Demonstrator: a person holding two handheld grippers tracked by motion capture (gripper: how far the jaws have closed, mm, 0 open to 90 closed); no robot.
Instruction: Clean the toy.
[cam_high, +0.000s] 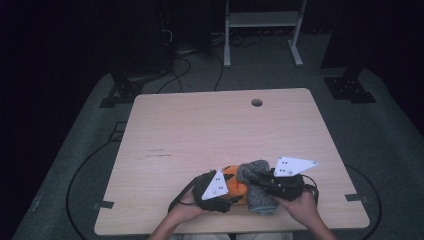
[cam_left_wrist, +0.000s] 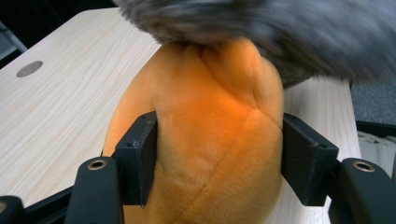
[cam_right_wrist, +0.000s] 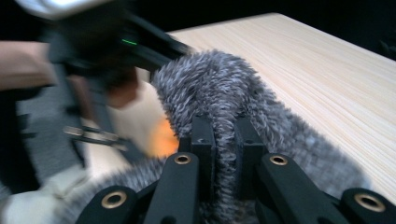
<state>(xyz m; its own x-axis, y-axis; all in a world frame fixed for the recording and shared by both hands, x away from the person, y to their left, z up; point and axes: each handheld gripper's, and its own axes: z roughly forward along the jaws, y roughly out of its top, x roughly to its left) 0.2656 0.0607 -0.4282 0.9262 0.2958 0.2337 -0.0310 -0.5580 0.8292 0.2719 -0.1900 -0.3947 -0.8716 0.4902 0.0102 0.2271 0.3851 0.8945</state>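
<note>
Both grippers meet at an orange-and-grey plush toy (near table edge)

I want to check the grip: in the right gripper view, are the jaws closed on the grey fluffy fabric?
Yes, the right gripper pinches a fold of the grey fluffy fabric between its two jaws.

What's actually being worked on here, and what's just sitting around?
In the job:
- orange plush toy, clamped by the left gripper
- fuzzy grey fabric lying over it, pinched by the right gripper

Just there:
- wooden table with its cable hole
- white stand behind the table
- cables on the floor
</note>
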